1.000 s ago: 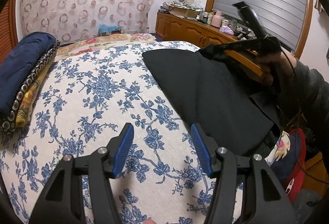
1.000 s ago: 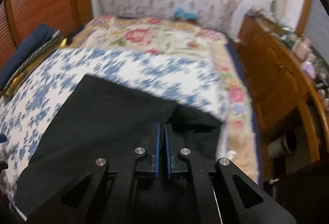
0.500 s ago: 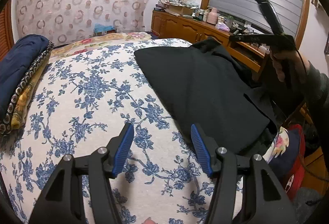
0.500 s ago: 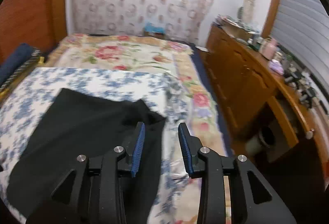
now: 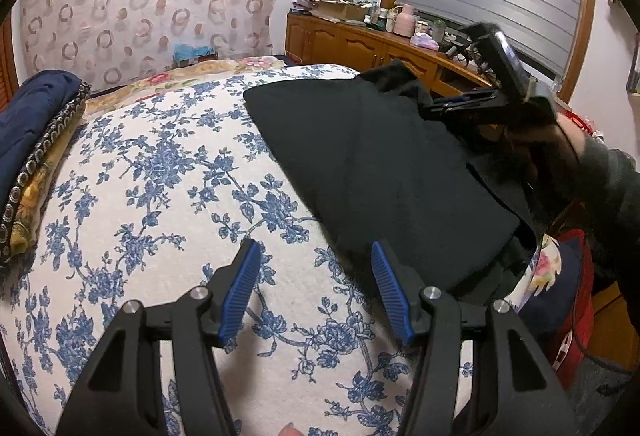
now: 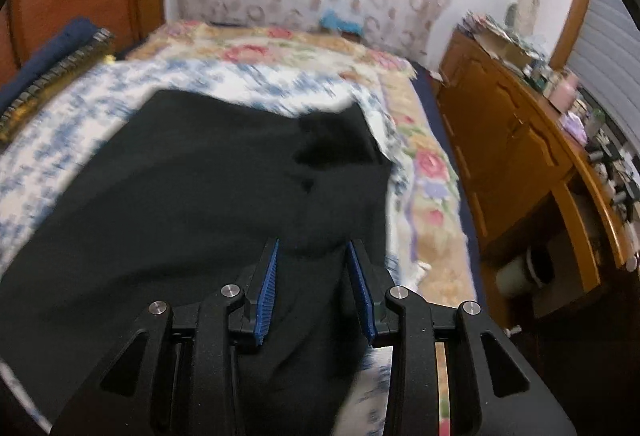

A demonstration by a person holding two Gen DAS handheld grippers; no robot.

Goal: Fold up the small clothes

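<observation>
1. Your left gripper (image 5: 316, 288) stood wide open and held nothing, poised over the flowered bedspread (image 5: 168, 172).
2. Your right gripper (image 6: 314, 288) was parted, fingers apart with nothing between them, above the black garment (image 6: 200, 188).
3. The black garment lay spread on the right side of the bedspread, its near edge hanging over the bed's side.
4. The right-wrist view was blurred.

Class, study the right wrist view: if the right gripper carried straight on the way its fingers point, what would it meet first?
Most likely the black garment. The right gripper is open, and dark cloth fills the gap between its fingers, spreading ahead over the floral bedspread. Motion blur leaves depth uncertain.
</observation>
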